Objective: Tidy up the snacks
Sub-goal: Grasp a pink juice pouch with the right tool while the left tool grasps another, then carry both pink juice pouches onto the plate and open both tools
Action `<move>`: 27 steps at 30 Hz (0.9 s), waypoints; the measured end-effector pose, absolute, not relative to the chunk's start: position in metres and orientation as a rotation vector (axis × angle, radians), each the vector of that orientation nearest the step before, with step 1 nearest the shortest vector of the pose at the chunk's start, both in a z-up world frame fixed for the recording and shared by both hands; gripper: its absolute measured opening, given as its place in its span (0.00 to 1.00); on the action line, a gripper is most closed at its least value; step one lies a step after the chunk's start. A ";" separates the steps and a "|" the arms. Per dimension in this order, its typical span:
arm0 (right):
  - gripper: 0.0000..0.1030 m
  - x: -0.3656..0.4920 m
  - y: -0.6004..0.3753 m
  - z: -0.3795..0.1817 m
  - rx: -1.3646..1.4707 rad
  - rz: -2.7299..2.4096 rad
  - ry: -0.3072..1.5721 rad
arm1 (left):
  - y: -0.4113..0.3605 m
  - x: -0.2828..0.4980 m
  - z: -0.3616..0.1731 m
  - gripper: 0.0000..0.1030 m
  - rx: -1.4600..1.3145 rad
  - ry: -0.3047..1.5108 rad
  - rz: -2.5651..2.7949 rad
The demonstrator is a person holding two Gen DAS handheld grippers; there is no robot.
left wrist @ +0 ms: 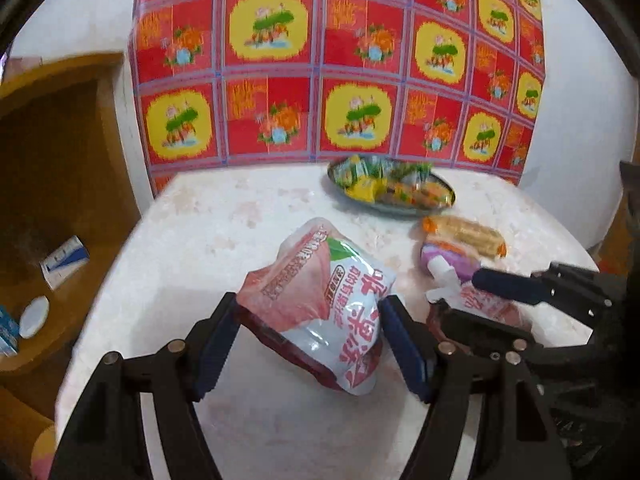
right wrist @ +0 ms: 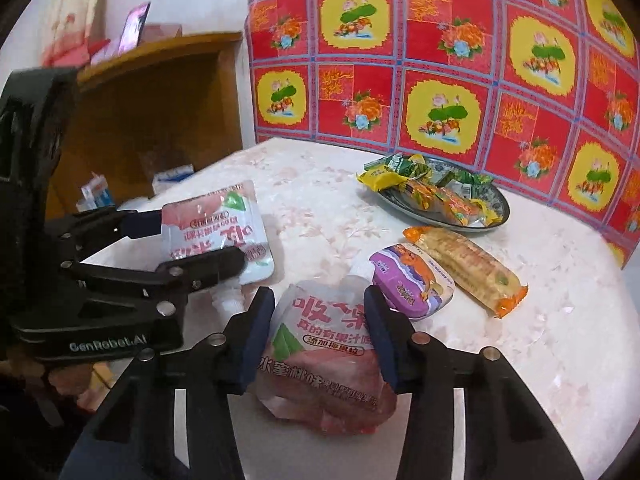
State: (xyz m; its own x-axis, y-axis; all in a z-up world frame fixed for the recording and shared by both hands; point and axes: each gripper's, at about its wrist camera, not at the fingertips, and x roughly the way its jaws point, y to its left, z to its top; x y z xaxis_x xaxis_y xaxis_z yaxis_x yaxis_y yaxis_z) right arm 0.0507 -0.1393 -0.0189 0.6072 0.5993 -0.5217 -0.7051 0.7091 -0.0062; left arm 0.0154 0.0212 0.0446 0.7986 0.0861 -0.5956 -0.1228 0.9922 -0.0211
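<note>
Brown wood on the far left, a shelf unit [right wrist: 160, 92] with small blue-and-white boxes [left wrist: 64, 266] inside, and beside it the pale marbled worktop [right wrist: 320, 184]. Left tool [left wrist: 306, 344] first: its blue-padded fingers press both sides of a pink-and-white jelly drink pouch [left wrist: 324, 300], clamped and tilted up off the surface; the right wrist view shows that same pouch pinched from the side. Moving along, the right tool [right wrist: 320, 338] closes its pads on a second peach jelly pouch [right wrist: 324, 360], which is crumpled between them and looks to rest low on the worktop, white spout [left wrist: 440, 276] pointing away. Just beyond it lies a purple snack pack [right wrist: 412, 280], touching a long cracker packet [right wrist: 468, 268] with orange ends. Further back sits an oval plate [right wrist: 502, 206] heaped with yellow and green wrapped snacks [right wrist: 432, 190], well apart from both pouches. Behind everything hangs a red-and-yellow floral cloth [left wrist: 320, 60] against the white wall.
</note>
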 end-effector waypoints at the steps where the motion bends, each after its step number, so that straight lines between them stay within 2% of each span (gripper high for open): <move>1: 0.44 0.053 -0.144 -0.016 -0.189 0.779 0.527 | 0.022 0.014 0.052 0.73 -0.053 0.615 0.117; 10: 0.44 0.060 -0.184 0.034 -0.114 0.775 0.406 | 0.024 0.033 0.107 0.73 0.027 0.587 0.083; 17: 0.44 0.106 -0.209 0.074 -0.132 0.726 0.362 | 0.016 0.073 0.123 0.73 0.086 0.573 0.038; 22: 0.44 0.147 -0.209 0.095 -0.150 0.733 0.365 | 0.012 0.128 0.132 0.73 0.063 0.611 -0.023; 27: 0.44 0.191 -0.198 0.093 -0.131 0.759 0.421 | 0.003 0.186 0.123 0.73 0.021 0.680 -0.094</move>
